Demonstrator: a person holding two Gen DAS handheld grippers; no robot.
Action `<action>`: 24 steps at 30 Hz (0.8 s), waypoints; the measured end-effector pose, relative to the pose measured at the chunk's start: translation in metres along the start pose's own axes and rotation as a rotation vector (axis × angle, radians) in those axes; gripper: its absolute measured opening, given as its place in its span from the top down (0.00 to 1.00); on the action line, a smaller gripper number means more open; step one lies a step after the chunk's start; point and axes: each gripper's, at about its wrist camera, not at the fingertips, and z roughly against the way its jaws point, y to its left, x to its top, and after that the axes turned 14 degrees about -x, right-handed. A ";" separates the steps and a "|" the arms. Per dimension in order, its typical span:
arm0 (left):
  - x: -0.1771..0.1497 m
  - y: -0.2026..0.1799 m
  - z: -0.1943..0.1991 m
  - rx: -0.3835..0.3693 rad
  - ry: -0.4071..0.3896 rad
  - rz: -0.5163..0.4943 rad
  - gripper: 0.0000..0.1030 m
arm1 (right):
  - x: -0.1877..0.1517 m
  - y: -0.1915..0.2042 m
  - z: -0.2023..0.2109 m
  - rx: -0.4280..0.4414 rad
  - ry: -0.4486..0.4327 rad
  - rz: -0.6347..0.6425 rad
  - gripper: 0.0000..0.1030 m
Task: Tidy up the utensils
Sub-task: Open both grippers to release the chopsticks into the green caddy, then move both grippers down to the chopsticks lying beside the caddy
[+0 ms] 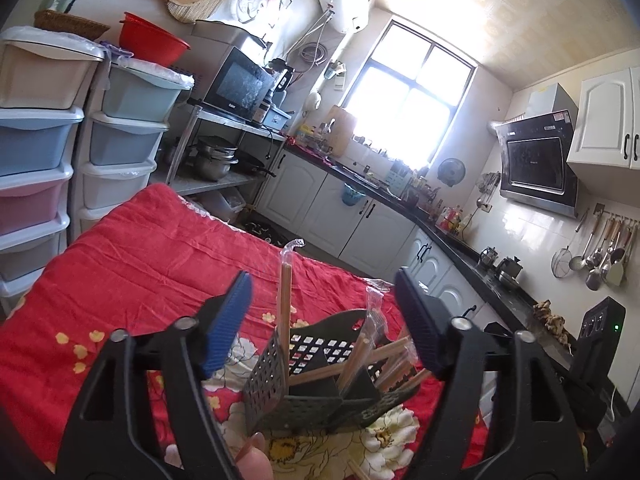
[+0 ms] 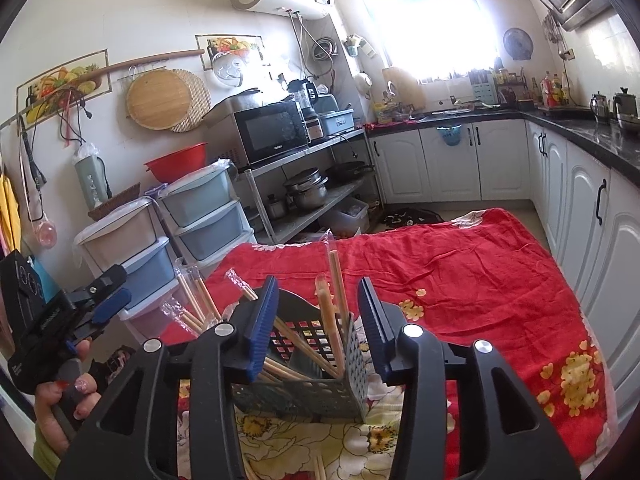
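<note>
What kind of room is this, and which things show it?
Most likely a home kitchen: a range hood hangs over the black counter, ladles hang on the tiled wall, and a microwave sits on a metal shelf.

Black tongs (image 1: 324, 320), ribbed blue pads (image 1: 226, 318)

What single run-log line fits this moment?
left gripper: open | right gripper: open | chopsticks: in holder | held: nothing

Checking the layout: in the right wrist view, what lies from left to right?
Left gripper → wrapped chopsticks → black utensil basket → floral red cloth → white cabinets.
</note>
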 end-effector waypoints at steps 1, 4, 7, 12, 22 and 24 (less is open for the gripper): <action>-0.001 -0.001 0.002 0.003 -0.001 0.003 0.29 | 0.000 0.000 0.001 -0.001 -0.001 0.003 0.59; -0.002 -0.002 0.007 0.008 0.007 0.012 0.19 | -0.003 0.000 0.006 -0.007 -0.005 0.009 0.57; -0.005 -0.003 0.011 0.013 0.021 0.016 0.12 | -0.005 0.000 0.010 -0.005 -0.006 0.016 0.57; -0.014 -0.003 0.014 0.024 0.054 0.012 0.11 | -0.010 0.003 0.017 0.000 -0.003 0.036 0.55; -0.038 0.008 0.018 0.054 0.119 0.042 0.11 | -0.031 0.009 0.017 0.011 0.059 0.083 0.52; -0.042 0.011 0.019 0.059 0.128 0.051 0.11 | -0.036 0.012 0.016 0.013 0.070 0.094 0.52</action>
